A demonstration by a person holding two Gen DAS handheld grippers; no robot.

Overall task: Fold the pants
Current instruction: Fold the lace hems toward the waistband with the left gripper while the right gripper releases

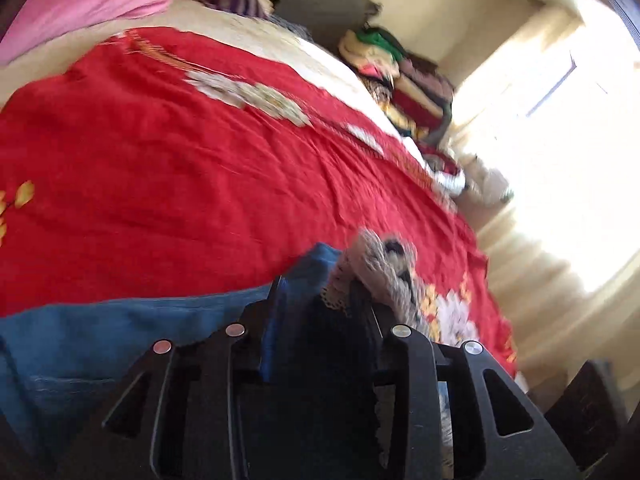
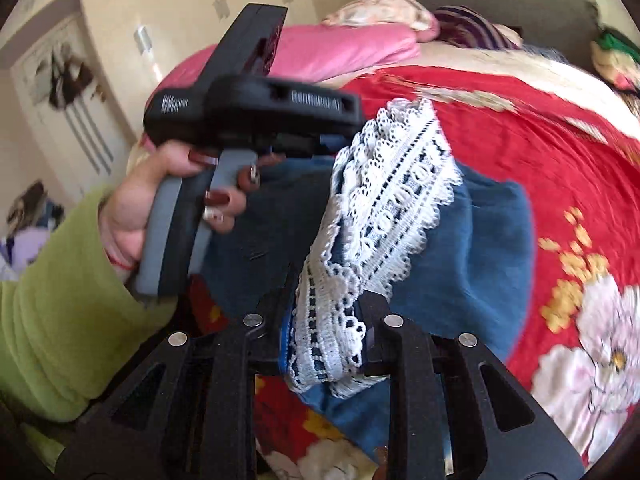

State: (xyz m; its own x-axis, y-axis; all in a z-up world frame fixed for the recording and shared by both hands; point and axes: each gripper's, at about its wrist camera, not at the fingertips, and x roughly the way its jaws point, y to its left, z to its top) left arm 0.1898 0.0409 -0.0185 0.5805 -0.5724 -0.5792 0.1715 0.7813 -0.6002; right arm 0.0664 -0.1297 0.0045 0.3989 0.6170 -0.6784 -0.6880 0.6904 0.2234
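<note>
Both claws are up over the bed [image 1: 160, 152], each gripping the pants.

Right claw [image 2: 326, 316]: jaws narrow, clamped on the lace-trimmed hem of the pants [image 2: 472, 256]. White lace band [image 2: 392, 200] with dark stitching running through it passes between the fingers and stands up above them, bunched and folded over itself. Blue denim hangs behind and below it, draped onto the red bedspread [image 2: 520, 128].

Left claw [image 1: 316, 292]: jaws narrow with dark blue denim and a lace edge between them; fabric fills the gap, so it reads as a grip. In the right wrist view the left claw [image 2: 332, 144] sits just beside the top of the lace band, held by a hand [image 2: 160, 200] with dark red nails in a light green sleeve [image 2: 52, 320].

Pants [image 1: 120, 344]: blue denim, a stitched pocket visible in the left view, body lying on the bedspread at the near edge of the bed, hem end lifted off it by the two claws. Lace [image 1: 380, 264] looks greyish and blurred in that view.

No containers in view. Loose stack of folded clothes [image 1: 400, 80] sits past the far side of the bed by the wall. Pink bedding [image 2: 340, 52] lies at the head end.
</note>
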